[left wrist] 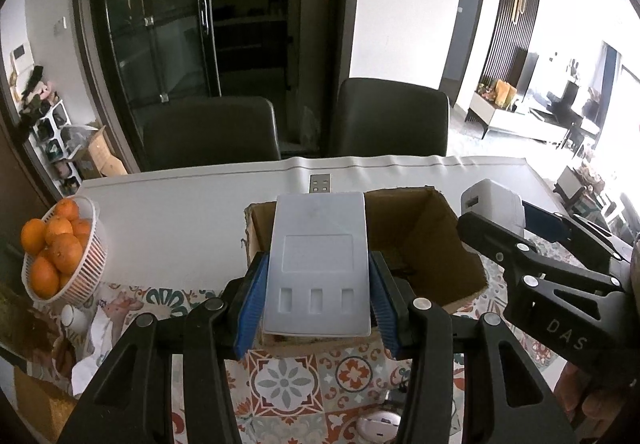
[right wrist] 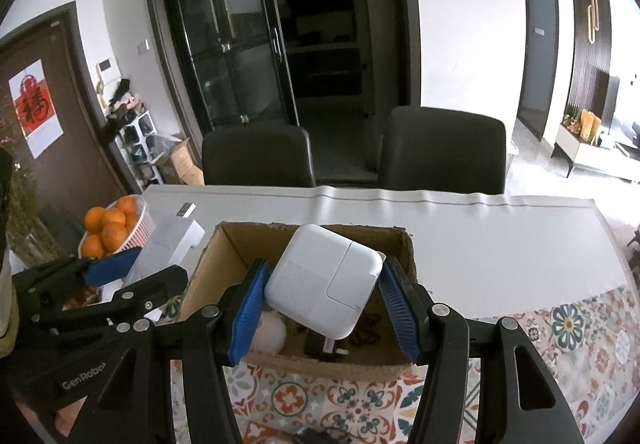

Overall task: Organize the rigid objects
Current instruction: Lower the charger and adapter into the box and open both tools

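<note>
My left gripper (left wrist: pixel 318 296) is shut on a flat white USB hub (left wrist: pixel 318 264) with a metal plug at its far end, held over the left edge of an open cardboard box (left wrist: pixel 436 244). My right gripper (right wrist: pixel 322 296) is shut on a square white power adapter (right wrist: pixel 324 280), held tilted above the same box (right wrist: pixel 224 260). Inside the box lie a round white object (right wrist: pixel 272 332) and dark cables (right wrist: pixel 368 328). The right gripper with the adapter (left wrist: pixel 494 201) shows at right in the left wrist view; the left gripper with the hub (right wrist: pixel 168 244) shows at left in the right wrist view.
A white basket of oranges (left wrist: pixel 60 248) stands at the table's left edge. Two dark chairs (left wrist: pixel 212 135) stand behind the white table (left wrist: pixel 180 211). A patterned cloth (left wrist: pixel 304 384) covers the near part. A small white device (left wrist: pixel 378 424) lies on the cloth below the left gripper.
</note>
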Demonstrator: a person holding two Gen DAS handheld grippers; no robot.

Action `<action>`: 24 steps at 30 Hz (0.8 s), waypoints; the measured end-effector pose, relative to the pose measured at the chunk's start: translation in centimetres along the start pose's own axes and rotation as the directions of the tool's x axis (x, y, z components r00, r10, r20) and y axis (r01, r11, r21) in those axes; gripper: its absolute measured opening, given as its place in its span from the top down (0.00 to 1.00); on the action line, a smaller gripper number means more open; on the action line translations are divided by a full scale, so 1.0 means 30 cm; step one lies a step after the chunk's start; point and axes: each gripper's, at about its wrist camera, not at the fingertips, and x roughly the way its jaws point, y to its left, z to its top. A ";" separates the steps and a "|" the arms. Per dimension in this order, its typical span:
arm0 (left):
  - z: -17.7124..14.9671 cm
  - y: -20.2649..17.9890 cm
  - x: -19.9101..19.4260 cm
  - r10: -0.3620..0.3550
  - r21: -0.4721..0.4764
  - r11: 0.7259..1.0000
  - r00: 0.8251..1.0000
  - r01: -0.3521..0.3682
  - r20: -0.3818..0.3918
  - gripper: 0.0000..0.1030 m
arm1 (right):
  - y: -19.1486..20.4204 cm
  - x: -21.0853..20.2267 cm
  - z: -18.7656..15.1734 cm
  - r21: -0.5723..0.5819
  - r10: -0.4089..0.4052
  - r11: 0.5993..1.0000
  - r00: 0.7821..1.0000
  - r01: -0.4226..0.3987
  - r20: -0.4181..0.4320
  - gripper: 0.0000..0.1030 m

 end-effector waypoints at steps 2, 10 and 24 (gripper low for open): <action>0.012 0.000 0.024 -0.002 -0.001 1.000 1.000 0.002 -0.014 0.53 | -0.010 0.030 0.012 0.012 0.008 1.000 1.000 -0.008 -0.022 0.44; 0.049 0.008 0.136 0.010 0.002 1.000 0.997 -0.010 -0.081 0.53 | -0.037 0.149 0.048 0.012 0.013 1.000 0.994 -0.011 -0.107 0.44; 0.032 0.034 0.316 0.019 -0.005 1.000 0.978 -0.020 -0.206 0.53 | -0.069 0.349 0.032 -0.004 0.010 1.000 0.960 -0.012 -0.281 0.44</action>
